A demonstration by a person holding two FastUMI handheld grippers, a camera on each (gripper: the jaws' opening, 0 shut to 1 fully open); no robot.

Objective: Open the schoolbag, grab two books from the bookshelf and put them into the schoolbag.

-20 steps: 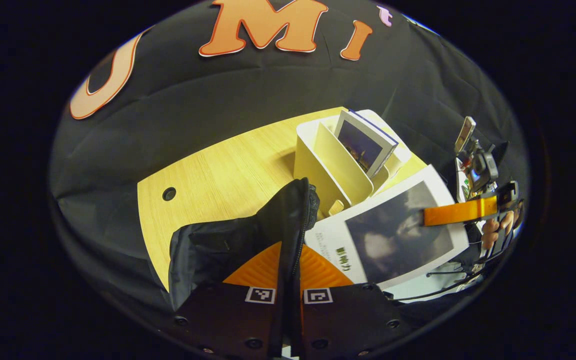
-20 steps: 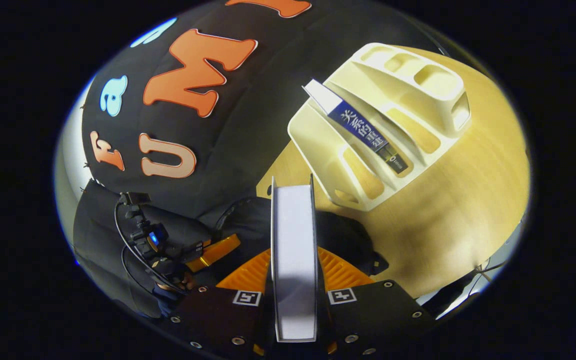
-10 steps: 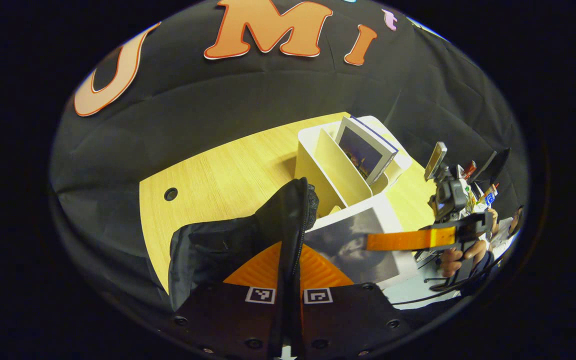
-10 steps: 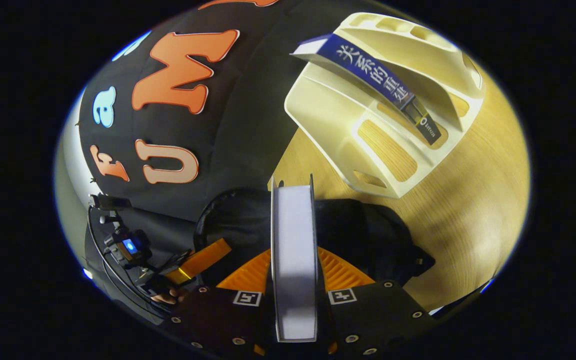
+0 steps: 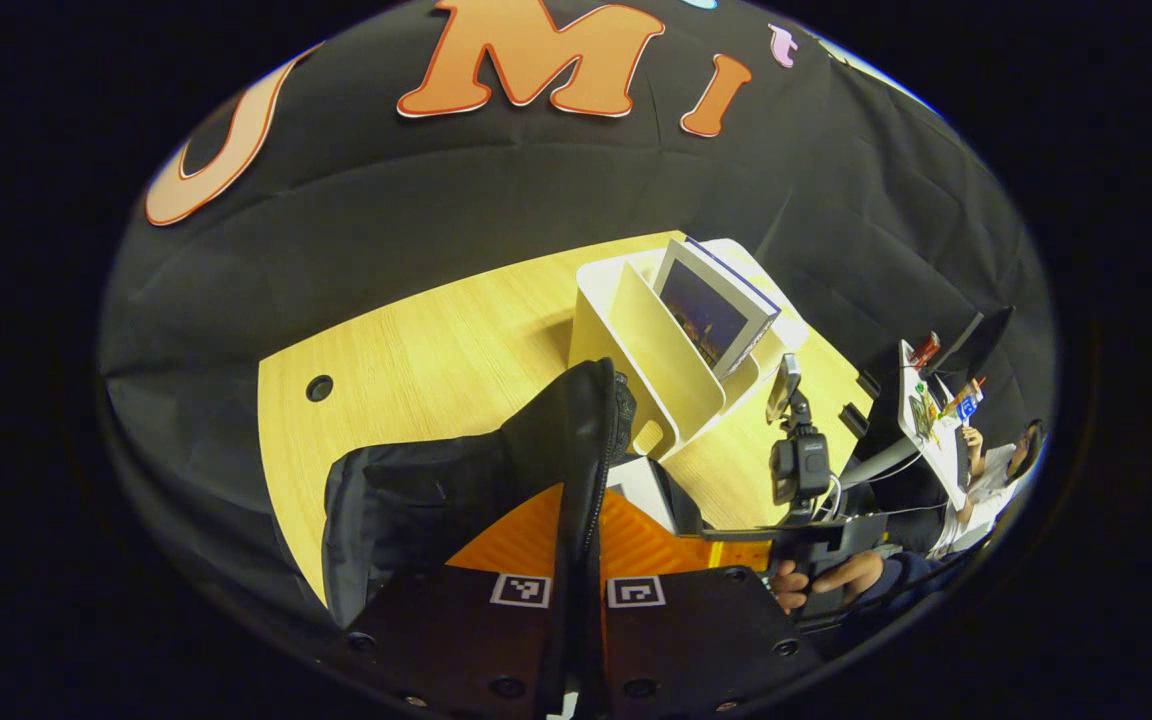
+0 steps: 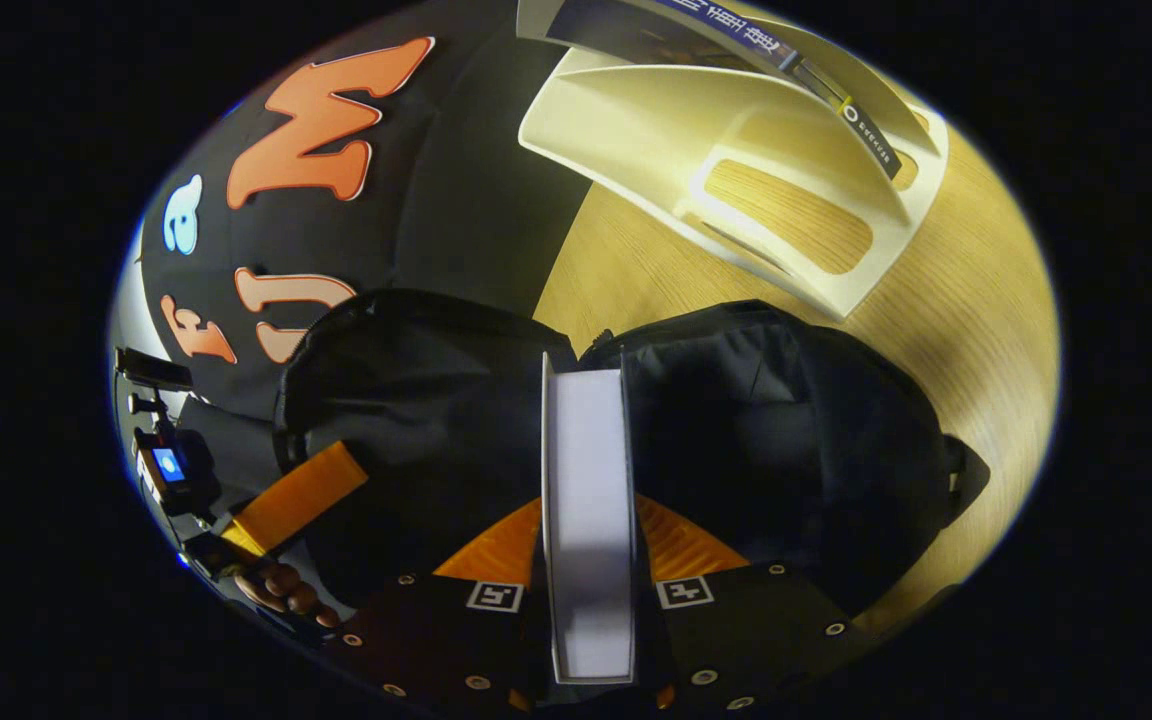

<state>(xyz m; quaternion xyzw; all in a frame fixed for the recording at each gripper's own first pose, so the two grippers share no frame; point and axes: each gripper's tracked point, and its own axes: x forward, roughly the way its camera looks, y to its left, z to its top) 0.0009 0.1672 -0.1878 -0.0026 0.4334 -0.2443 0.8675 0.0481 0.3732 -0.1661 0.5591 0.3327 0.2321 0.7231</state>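
Schoolbag [image 6: 786, 430] sat at the near edge of the worktop [image 5: 436, 340], mouth pulled open, flap edge pinched between the closed fingers of the left gripper [image 5: 576, 540]. First book [image 6: 588, 500] clamped edge-on in the right gripper [image 6: 588, 560], fingers pressed on both covers, leading end poised right at the bag opening (depth inside not readable). Second book [image 5: 711, 315] leaned in a slot of the bookshelf [image 5: 651, 350], toward the far right corner of the worktop.

Step in hand, by judgement: dropping book one into the bag. Next move likely needs the book pushed down past the zipper line with the flap held taut, then release and a return to the shelf for book two.

Versus a second ago: book swung from out beside the shelf, cover facing the left gripper view, to edge-on over the bag mouth; right gripper came in close beside the left. Bag grew much larger in the right gripper view, shelf slid toward the top edge. Left grip on the flap unchanged.
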